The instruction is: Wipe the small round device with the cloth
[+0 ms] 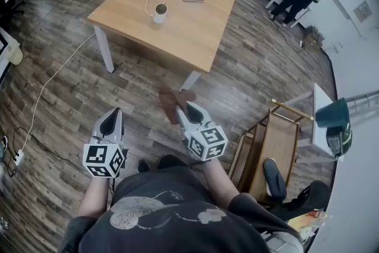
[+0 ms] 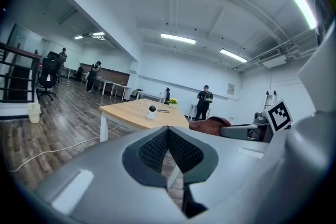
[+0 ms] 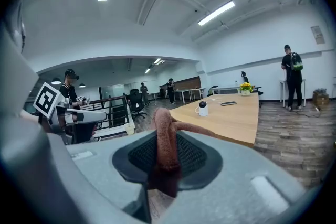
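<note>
Nearest in the head view, the right gripper (image 1: 185, 111) carries the brown cloth (image 1: 173, 100) forward, likely ready for wiping; the small round device (image 1: 160, 12) stands on the far desk (image 1: 195, 38), well apart. In the left gripper view, the left gripper (image 2: 168, 131) is closed and empty. In the right gripper view, the jaws pinch the cloth, with the device far beyond to its right.

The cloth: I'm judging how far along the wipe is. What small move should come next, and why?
Probably carry the right gripper forward toward the table. It is shut on the cloth, yet the small round device stands far off on the tabletop, across the floor, so wiping cannot start from here.
</note>
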The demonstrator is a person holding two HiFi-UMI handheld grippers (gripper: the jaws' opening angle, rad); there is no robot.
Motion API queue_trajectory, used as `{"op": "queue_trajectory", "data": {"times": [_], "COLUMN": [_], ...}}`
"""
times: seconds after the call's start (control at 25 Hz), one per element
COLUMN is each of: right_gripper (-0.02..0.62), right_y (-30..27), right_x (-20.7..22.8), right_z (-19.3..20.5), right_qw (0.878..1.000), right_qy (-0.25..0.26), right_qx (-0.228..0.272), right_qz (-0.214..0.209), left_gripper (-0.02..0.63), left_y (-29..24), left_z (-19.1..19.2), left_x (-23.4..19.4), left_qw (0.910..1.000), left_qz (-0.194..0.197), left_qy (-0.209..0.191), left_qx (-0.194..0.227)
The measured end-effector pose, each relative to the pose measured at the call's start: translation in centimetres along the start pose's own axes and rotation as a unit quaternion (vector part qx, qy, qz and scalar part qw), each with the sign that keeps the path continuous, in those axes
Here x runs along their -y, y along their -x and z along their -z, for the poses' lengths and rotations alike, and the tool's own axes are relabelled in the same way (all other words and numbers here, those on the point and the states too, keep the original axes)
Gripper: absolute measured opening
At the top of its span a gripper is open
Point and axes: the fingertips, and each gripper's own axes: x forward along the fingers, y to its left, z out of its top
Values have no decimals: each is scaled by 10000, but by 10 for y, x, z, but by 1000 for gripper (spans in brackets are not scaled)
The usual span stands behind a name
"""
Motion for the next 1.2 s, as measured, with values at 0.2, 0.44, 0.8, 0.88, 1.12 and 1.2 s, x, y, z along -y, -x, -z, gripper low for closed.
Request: {"op": "queue_trajectory", "data": {"times": [0.2, 0.44, 0.8, 0.88, 1.12, 1.2], "right_gripper": [78, 78, 78, 79, 80, 80], "right_y": [-10, -33, -109, -128, -171, -180], "right_x": [5, 27, 95, 105, 144, 161], "right_z": [2, 4, -34, -44, -67, -70], "right_qw": [9999, 9998, 9997, 9996, 9989, 9988], "right_qy": [-40, -95, -245, -235, -114, -114], "right_qx": [-49, -95, 47, 50, -2, -54], "right_qz": [91, 125, -19, -152, -459, -482], "left_gripper": [18, 18, 18, 18, 18, 18], "left_y": [-7, -33, -108, -127, -189, -209], "left_z": [5, 7, -12, -18, -35, -39], "left_x": [-11, -23, -36, -38, -41, -40], "left_qw": [9999, 9999, 9994, 9992, 9983, 9981], "left_qz": [30, -38, -298, -381, -575, -616], "left_qy": [-7, 57, -47, -42, 3, 21], "left_qx": [-105, -150, -147, -143, -92, -88]}}
